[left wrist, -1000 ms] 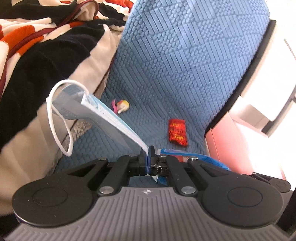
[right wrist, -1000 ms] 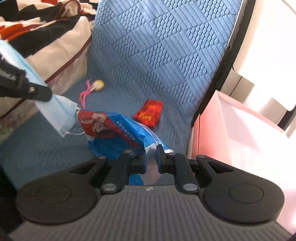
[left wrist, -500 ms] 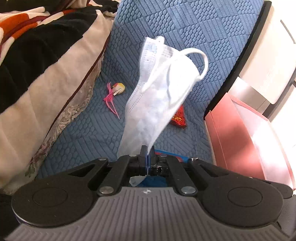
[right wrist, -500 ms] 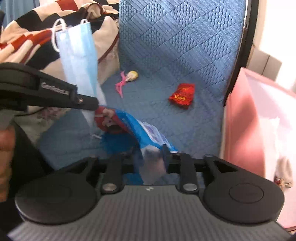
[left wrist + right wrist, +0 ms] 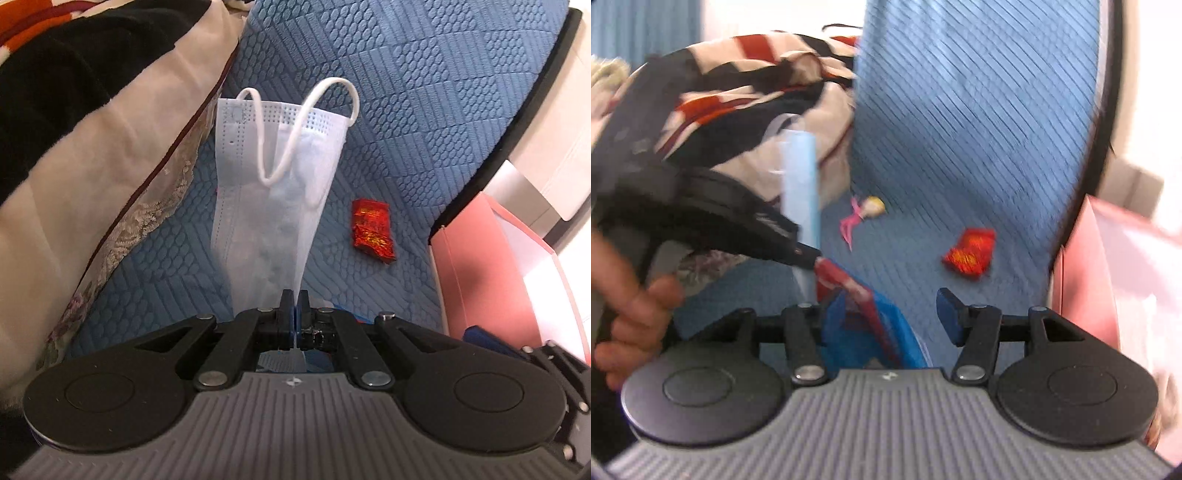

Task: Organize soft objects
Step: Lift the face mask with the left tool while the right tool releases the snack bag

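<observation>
While our right claw [image 5: 882, 319] has just been opening, its pads now clear of the blue packet [image 5: 864, 325] lying between them, our left claw [image 5: 294, 308] pinches the face mask [image 5: 273, 192], now hanging broadside above the blue mattress [image 5: 424, 110]; the packet looks released, with the red pouch [image 5: 371, 230] beyond still to tidy.

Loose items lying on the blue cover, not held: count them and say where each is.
2: a red packet near the pink box, and a small pink-and-yellow toy closer to the blanket. Others may be hidden behind the mask or the grippers.
</observation>
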